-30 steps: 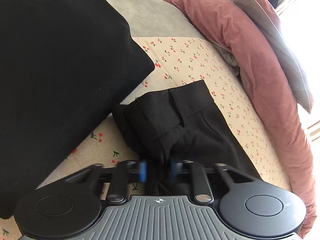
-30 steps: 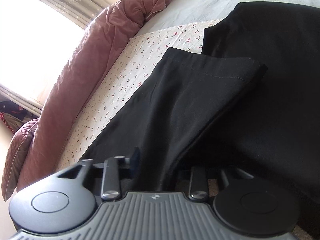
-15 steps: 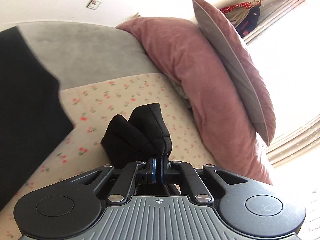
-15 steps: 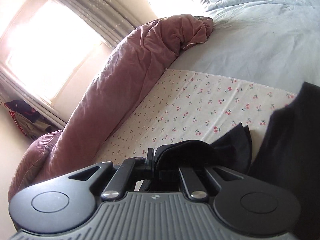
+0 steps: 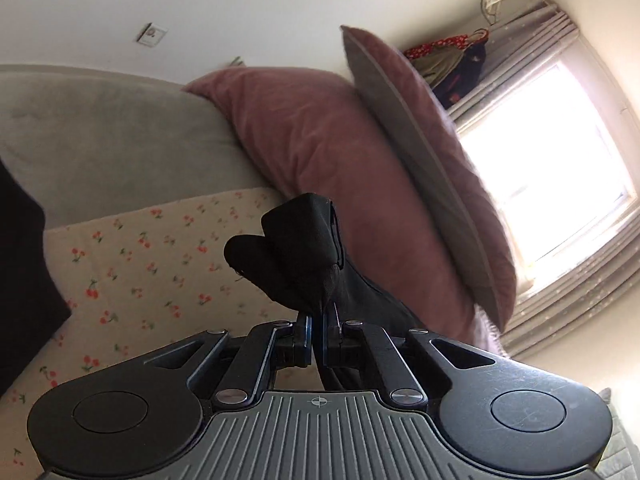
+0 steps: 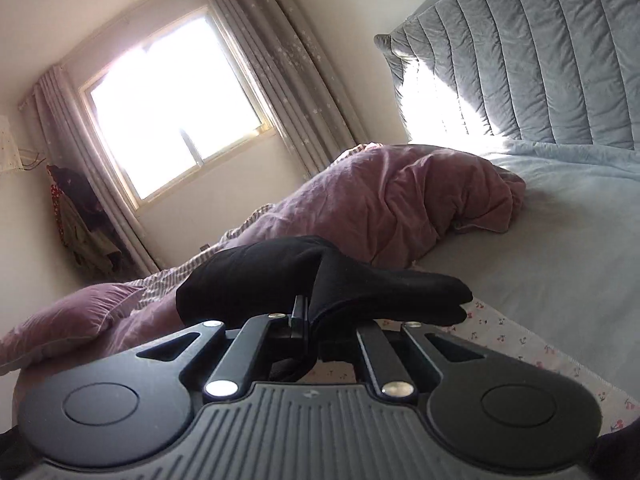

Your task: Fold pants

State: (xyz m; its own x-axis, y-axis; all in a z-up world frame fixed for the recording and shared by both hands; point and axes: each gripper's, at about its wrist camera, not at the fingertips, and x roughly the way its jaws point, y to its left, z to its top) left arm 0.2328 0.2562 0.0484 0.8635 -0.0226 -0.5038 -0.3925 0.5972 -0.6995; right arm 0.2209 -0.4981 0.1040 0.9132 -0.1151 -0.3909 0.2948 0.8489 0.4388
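Note:
Black pants (image 5: 296, 256) are pinched in my left gripper (image 5: 318, 334), whose jaws are shut on a bunched fold of the cloth that stands up above the fingers. My right gripper (image 6: 310, 320) is shut on another part of the same black pants (image 6: 280, 276), which drape over its fingers. Both grippers hold the cloth lifted above the cherry-print sheet (image 5: 132, 264). The rest of the pants hangs below, out of view.
A pink duvet (image 5: 320, 136) and a pink-grey pillow (image 5: 420, 148) lie along the window side. A grey cover (image 5: 100, 136) and another black garment (image 5: 24, 280) lie on the left. In the right wrist view a grey quilted headboard (image 6: 520, 52) and pale sheet (image 6: 552, 240) show.
Both grippers closed on the pants and have lifted them off the bed. The views have tilted up from the bed surface toward the wall and window.

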